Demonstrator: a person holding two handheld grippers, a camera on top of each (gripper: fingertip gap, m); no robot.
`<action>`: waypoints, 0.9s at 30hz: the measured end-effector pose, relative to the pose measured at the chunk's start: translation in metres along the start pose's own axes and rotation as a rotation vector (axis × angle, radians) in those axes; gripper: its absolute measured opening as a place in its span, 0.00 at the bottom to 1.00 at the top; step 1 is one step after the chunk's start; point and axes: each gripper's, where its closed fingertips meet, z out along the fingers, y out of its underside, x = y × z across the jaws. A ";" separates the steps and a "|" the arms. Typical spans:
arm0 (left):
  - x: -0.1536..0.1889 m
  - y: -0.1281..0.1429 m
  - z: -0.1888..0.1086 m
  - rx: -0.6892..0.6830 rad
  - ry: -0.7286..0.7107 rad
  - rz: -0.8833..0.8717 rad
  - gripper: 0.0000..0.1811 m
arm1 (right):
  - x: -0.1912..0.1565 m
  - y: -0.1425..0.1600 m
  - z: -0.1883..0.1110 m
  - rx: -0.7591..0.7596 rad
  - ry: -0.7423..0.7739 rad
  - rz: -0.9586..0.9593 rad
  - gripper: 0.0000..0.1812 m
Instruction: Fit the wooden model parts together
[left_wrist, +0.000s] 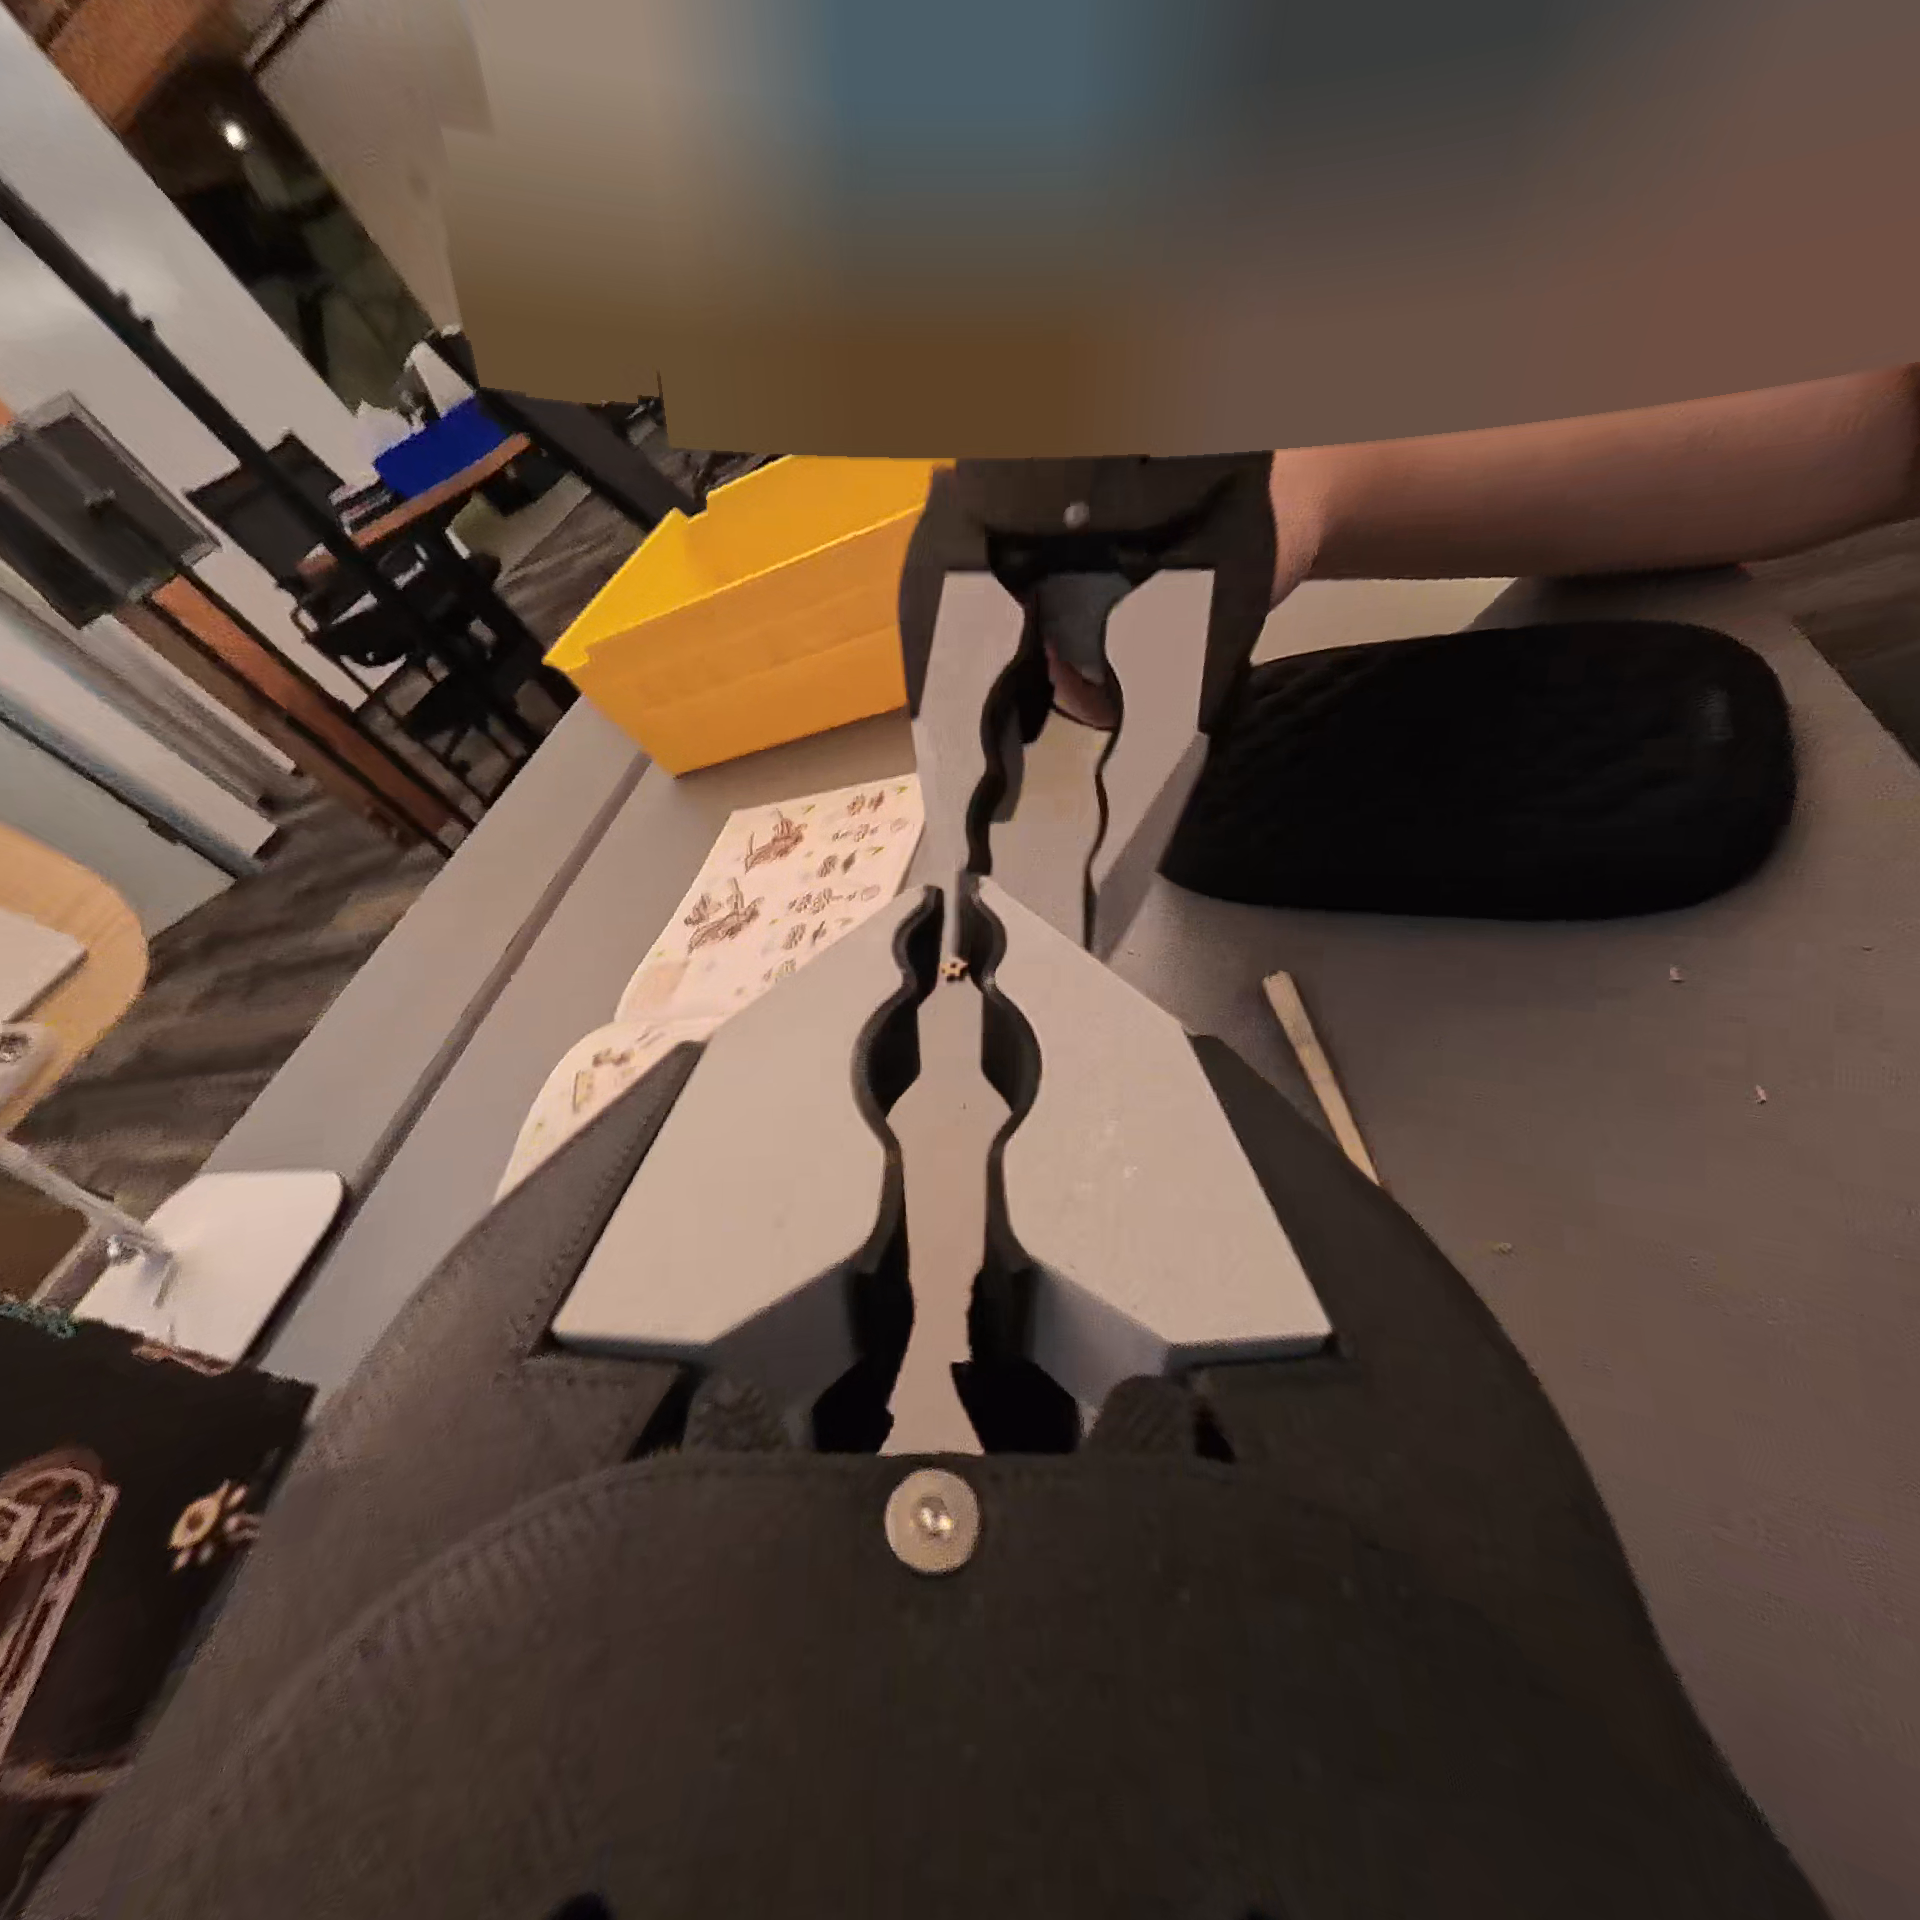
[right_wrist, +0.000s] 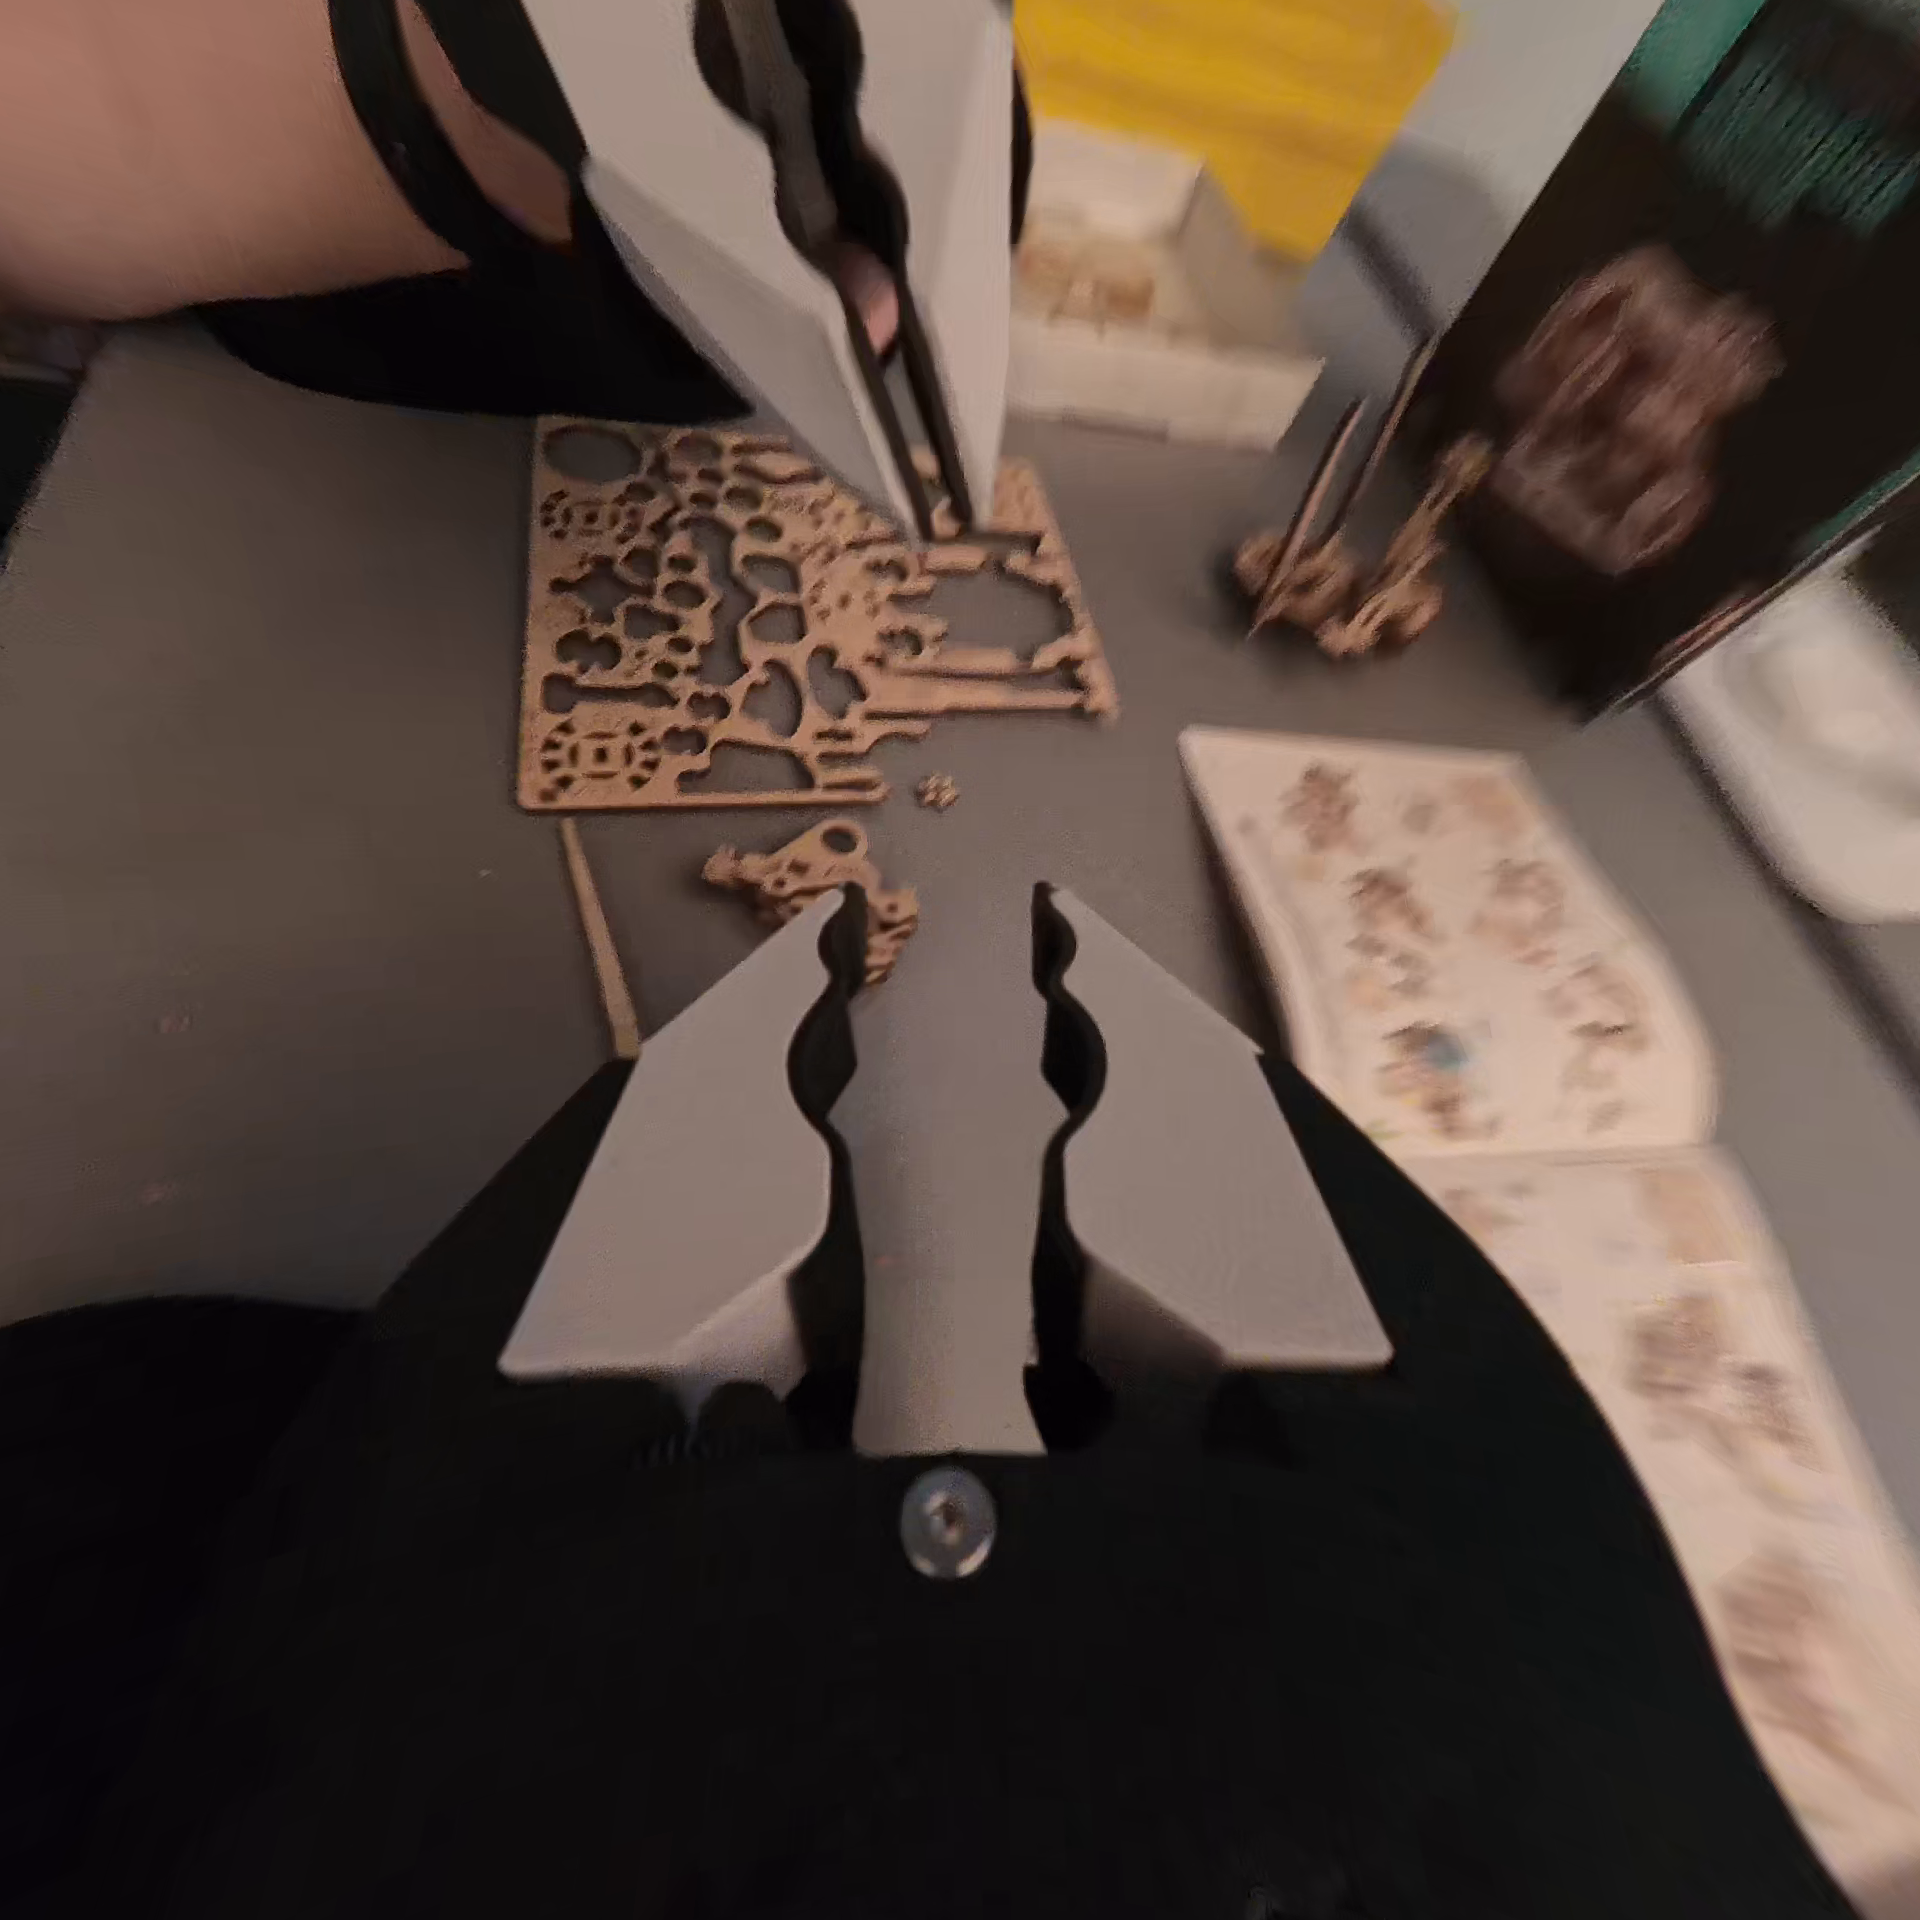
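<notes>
Spread right gripper (right_wrist: 940, 899) jaws hover just short of a wooden subassembly (right_wrist: 805, 883) mid-worktop; left gripper (left_wrist: 958, 914) pinches a tiny wooden gear (left_wrist: 952, 969) nearby.

Your left wrist camera looks low along its fingers (left_wrist: 904, 1101) across the grey tabletop (left_wrist: 1558, 1247) toward you. Your right wrist camera sits higher, tilted down at the tabletop (right_wrist: 260, 831). Both views share the yellow bin (left_wrist: 748, 634) (right_wrist: 1226, 114), the instruction booklet (left_wrist: 790, 883) (right_wrist: 1455, 935) and each other's gripper.
</notes>
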 end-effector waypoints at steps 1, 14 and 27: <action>-0.001 0.002 0.000 -0.008 0.001 -0.017 0.01 | -0.004 0.010 0.007 -0.028 -0.059 0.070 0.18; -0.006 0.031 0.010 -0.134 0.014 -0.189 0.07 | -0.024 0.032 0.033 -0.195 -0.073 -0.036 0.07; 0.029 0.030 0.008 -0.137 0.413 -0.743 0.11 | -0.009 -0.019 -0.014 0.076 0.165 -0.616 0.07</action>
